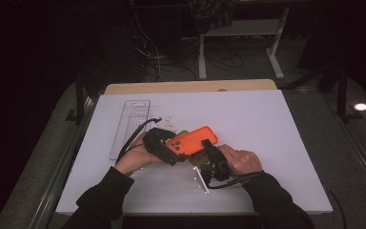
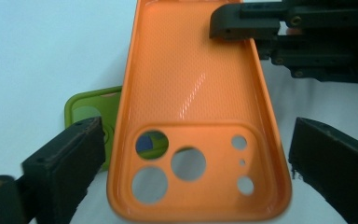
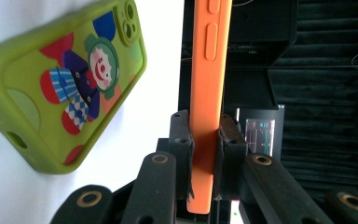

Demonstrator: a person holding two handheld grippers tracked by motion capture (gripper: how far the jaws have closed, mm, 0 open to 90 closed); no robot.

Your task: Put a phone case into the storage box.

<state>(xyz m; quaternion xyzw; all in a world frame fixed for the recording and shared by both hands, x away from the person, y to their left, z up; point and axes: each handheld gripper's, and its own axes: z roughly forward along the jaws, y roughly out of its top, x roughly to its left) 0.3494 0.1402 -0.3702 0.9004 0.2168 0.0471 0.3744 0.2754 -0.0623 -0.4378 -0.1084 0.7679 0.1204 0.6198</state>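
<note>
- While the orange phone case (image 1: 192,141) is held above the white table (image 1: 267,143) in the high view, a clear plastic tray (image 1: 130,128) lies to the left.
- Seen from the left gripper (image 2: 191,163), the case is flanked by wide, untouching jaws; a green phone case (image 2: 86,112) lies beneath.
- Seen from the right gripper (image 3: 204,140), the orange case's edge is clamped.

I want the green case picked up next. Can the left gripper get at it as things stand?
Probably not directly: the orange case, clamped by the right gripper, sits between the open left gripper fingers, covering most of the green case.
</note>
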